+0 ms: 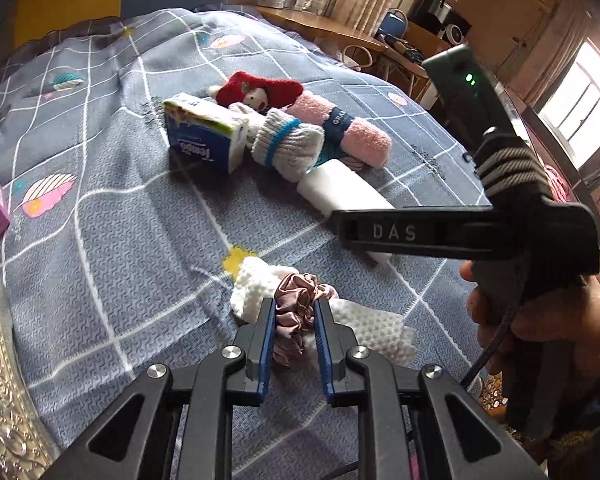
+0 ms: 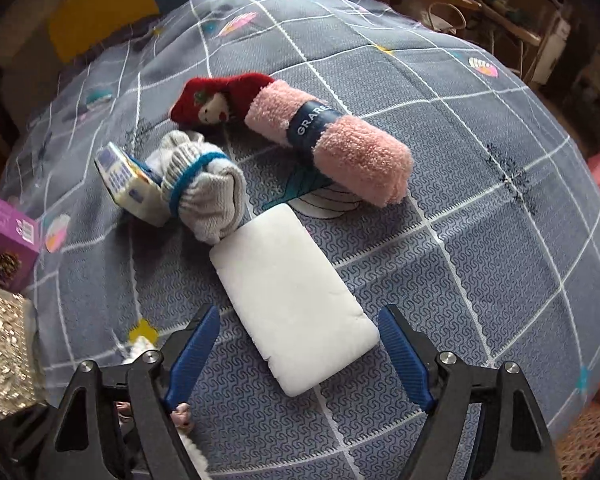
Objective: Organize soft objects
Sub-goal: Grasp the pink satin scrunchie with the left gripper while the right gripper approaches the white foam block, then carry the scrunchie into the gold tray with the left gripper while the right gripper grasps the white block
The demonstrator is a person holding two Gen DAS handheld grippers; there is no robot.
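Left gripper (image 1: pixel 294 312): jaws nearly together, pinching a mauve satin scrunchie (image 1: pixel 300 294) lying on a white dimpled cloth (image 1: pixel 374 330).
Right gripper (image 2: pixel 298 354): jaws spread wide, holding nothing, poised over the near end of a white foam pad (image 2: pixel 288 292) (touching or just above, cannot tell).
Bedspread (image 2: pixel 480 240): grey grid-patterned; carries everything.
Further back: pink rolled towel (image 2: pixel 332 144), grey sock bundle (image 2: pixel 204 190), red plush doll (image 2: pixel 216 98), tissue box (image 1: pixel 204 134).
Cut off: purple box (image 2: pixel 4 232) at the left edge.
Hidden: the pad's near end in the left view, behind the right gripper's body.
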